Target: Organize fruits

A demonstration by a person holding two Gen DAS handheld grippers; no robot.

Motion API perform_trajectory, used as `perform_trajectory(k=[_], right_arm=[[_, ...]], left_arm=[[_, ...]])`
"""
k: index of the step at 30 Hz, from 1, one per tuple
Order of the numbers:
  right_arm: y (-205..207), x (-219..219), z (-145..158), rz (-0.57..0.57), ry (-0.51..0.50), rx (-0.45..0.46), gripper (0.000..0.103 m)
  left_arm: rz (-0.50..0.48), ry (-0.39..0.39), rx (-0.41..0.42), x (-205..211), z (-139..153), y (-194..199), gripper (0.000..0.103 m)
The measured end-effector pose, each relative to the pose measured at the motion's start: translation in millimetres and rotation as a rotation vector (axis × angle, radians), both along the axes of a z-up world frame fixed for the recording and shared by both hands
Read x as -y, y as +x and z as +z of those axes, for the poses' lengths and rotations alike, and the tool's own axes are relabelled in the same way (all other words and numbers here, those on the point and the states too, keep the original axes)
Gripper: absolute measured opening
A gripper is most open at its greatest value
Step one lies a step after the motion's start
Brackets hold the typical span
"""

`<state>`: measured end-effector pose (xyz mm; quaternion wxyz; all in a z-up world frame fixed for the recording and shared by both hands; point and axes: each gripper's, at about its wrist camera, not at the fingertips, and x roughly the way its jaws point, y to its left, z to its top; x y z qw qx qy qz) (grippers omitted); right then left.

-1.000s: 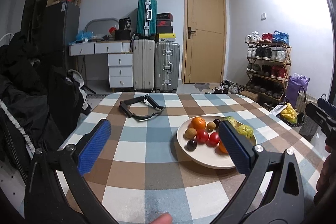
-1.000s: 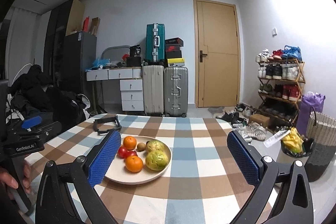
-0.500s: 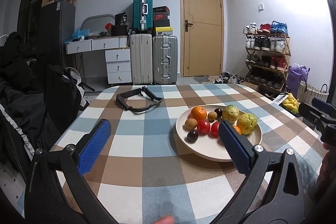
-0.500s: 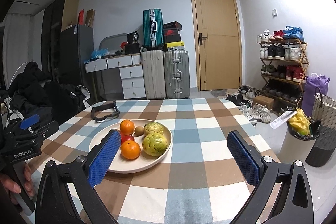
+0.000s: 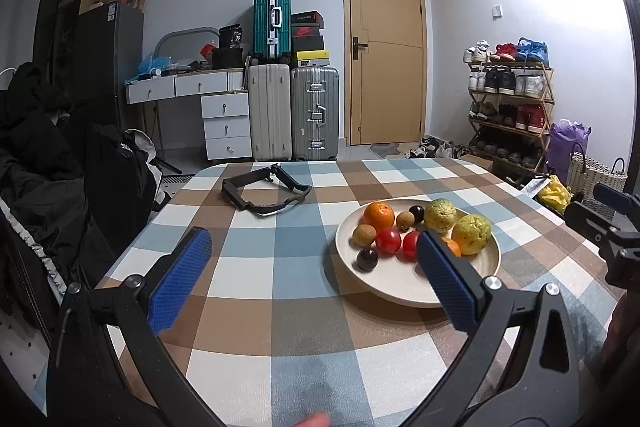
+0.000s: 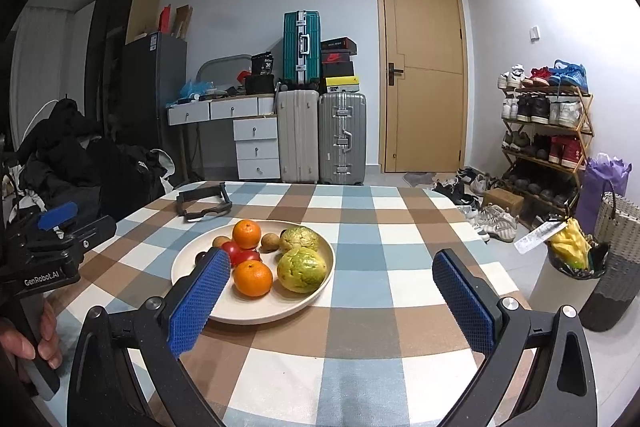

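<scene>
A cream plate (image 5: 404, 291) (image 6: 280, 307) sits on the checked tablecloth and holds several fruits: two oranges (image 6: 253, 278), two red tomatoes (image 5: 388, 241), two yellow-green bumpy fruits (image 6: 302, 269), brown kiwis (image 5: 364, 235) and dark plums (image 5: 367, 259). My left gripper (image 5: 308, 267) is open above the table, just left of the plate, its right finger in front of the plate's near fruits. My right gripper (image 6: 332, 291) is open over the plate's near right side, with nothing between its fingers.
A black folded strap frame (image 5: 266, 193) lies at the table's far left. Beyond the table stand suitcases (image 5: 292, 115), a drawer desk, a door and a shoe rack (image 5: 508, 111). A bin with yellow bags (image 6: 576, 267) stands to the right. Dark coats (image 5: 48, 167) hang to the left.
Both grippers have come lower and closer to the plate, which now looks larger in both views. Both stay open and the fruits have not moved.
</scene>
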<state>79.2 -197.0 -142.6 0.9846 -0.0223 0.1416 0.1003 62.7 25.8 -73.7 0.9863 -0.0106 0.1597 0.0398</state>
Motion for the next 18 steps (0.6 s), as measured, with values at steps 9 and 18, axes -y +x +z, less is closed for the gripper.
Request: perform_trajectory(k=[9, 18], right_arm=[[0.3, -0.5, 0.2, -0.001, 0.003, -0.001, 0.103], [0.1, 0.0, 0.6, 0.000, 0.001, 0.000, 0.103]], left_arm=[[0.002, -0.008, 0.008, -0.3, -4.2, 5.1, 0.102], [-0.013, -0.007, 0.006, -0.8, -4.7, 2.7, 0.102]])
